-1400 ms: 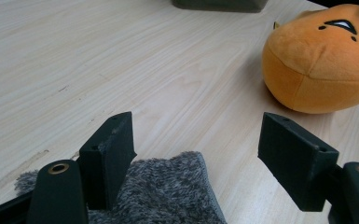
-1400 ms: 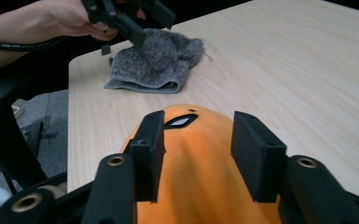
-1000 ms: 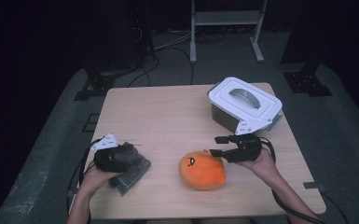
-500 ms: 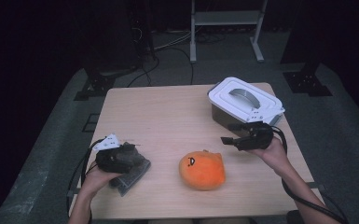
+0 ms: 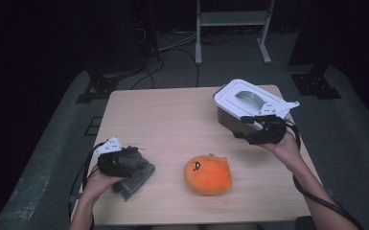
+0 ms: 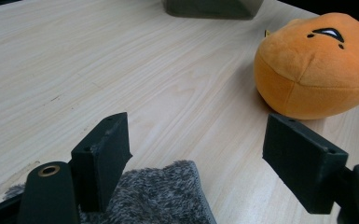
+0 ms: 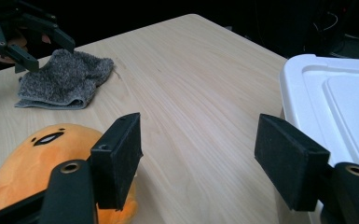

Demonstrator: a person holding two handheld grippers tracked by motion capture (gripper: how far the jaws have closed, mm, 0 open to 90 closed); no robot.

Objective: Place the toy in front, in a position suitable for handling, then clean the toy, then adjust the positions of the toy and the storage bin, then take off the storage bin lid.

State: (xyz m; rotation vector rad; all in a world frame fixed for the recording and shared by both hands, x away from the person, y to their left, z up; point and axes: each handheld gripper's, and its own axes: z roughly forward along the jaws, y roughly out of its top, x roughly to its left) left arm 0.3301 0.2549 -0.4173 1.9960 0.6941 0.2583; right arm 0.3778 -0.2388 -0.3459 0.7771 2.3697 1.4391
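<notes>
One plush [image 5: 208,174], one cloth [image 5: 133,178], one bin [image 5: 246,104] at the bench [image 5: 172,120] edge. My left tongs [image 6: 210,158] wide over the cloth; right tongs [image 7: 198,161] just opening, empty, over bare middle.

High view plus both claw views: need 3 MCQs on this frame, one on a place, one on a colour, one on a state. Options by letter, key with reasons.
1. Where does the grey cloth lie?
A. on the box lid
B. at the table's near left, under the left claw
C. on the floor

2. What colour is the plush toy?
A. orange
B. blue
C. white

3. How does the right claw stand?
A. shut on the toy
B. shut on the cloth
C. open, nothing between its jaws

Key: 1 B, the left claw view shows the cloth beneath its jaws; 2 A, an orange body with a black face; 3 C, in the right claw view its jaws stand wide over bare table, beside the white-lidded box.
</notes>
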